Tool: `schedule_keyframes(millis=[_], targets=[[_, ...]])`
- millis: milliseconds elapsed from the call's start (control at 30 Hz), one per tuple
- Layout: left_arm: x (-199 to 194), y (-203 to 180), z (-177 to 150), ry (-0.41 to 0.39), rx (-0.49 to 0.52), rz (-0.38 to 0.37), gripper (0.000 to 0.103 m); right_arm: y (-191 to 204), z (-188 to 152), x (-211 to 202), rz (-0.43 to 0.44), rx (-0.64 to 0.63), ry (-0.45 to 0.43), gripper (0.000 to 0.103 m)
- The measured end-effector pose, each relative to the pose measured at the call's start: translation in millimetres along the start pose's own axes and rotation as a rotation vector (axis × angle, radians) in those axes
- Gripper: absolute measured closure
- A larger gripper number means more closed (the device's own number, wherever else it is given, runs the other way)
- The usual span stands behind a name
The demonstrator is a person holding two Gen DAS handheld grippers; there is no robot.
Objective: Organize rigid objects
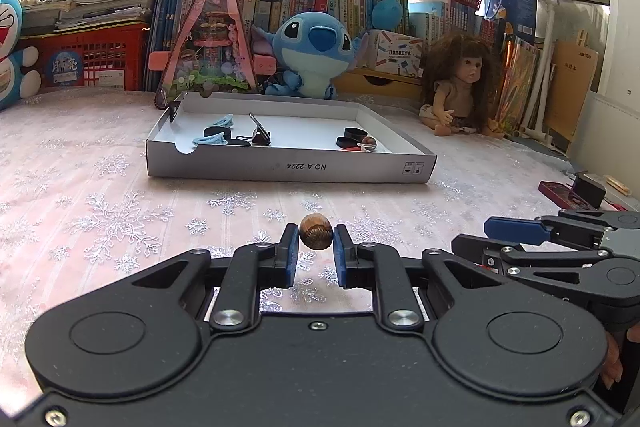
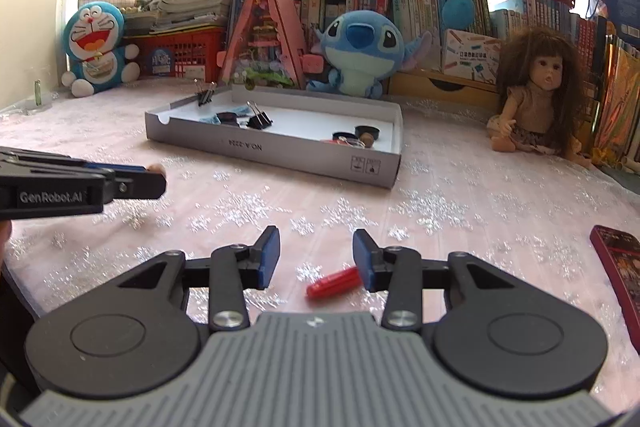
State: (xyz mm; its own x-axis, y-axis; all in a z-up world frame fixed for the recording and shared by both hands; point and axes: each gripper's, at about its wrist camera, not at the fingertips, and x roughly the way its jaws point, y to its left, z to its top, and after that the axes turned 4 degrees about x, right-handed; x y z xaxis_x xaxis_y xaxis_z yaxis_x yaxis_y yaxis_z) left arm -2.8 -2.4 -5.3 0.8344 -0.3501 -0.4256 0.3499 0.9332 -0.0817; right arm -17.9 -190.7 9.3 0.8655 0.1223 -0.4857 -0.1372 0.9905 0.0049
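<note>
My left gripper (image 1: pixel 315 239) is shut on a small brown ridged nut (image 1: pixel 315 235), held just above the pink snowflake cloth. In the right wrist view that gripper (image 2: pixel 158 177) comes in from the left with the nut (image 2: pixel 156 167) peeking out at its tip. My right gripper (image 2: pixel 316 255) stands open low over the cloth. A short red ribbed stick (image 2: pixel 334 282) lies on the cloth between its fingers, close to the right pad (image 2: pixel 366 261). The grey box tray (image 1: pixel 288 167) (image 2: pixel 280 155) lies ahead, holding binder clips (image 1: pixel 260 137), blue hair ties and black rings.
Behind the tray stand a blue plush (image 1: pixel 312 55), a doll (image 1: pixel 464 83) and a wall of books and red baskets. A dark red flat case (image 2: pixel 618 267) and a black adapter (image 1: pixel 588 187) lie at the right. My right gripper (image 1: pixel 492 237) shows at the lower right.
</note>
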Motion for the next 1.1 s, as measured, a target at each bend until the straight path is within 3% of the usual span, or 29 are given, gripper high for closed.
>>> schedule_keyframes(millis=[67, 433, 467, 500, 600, 767, 1100], targets=[[0.3, -0.2, -0.3, 0.001, 0.0, 0.0, 0.086, -2.6, -2.4, 1.6, -0.01, 0.003, 0.016, 0.047], [2.3, -1.1, -1.0, 0.007, 0.0, 0.001, 0.086, -7.9, -7.6, 3.7, -0.021, 0.006, 0.048, 0.044], [2.5, -1.2, -1.0, 0.008, -0.001, 0.002, 0.086, -8.7, -7.7, 3.3, -0.021, 0.01, 0.05, 0.045], [3.0, -0.7, -0.7, 0.009, -0.002, 0.002, 0.086, -9.2, -7.6, 2.6, -0.017, 0.015, 0.052, 0.06], [3.6, -0.3, -0.1, 0.009, -0.003, 0.002, 0.086, -8.0, -5.8, 1.2, -0.024, 0.018, 0.053, 0.082], [4.9, 0.3, 1.5, 0.01, 0.001, 0.011, 0.086, -8.0, 0.2, 3.8, -0.03, 0.034, 0.053, 0.089], [11.9, 6.9, 18.3, 0.005, 0.013, 0.045, 0.086, -9.4, 19.7, 9.8, -0.044, 0.06, 0.025, 0.093]])
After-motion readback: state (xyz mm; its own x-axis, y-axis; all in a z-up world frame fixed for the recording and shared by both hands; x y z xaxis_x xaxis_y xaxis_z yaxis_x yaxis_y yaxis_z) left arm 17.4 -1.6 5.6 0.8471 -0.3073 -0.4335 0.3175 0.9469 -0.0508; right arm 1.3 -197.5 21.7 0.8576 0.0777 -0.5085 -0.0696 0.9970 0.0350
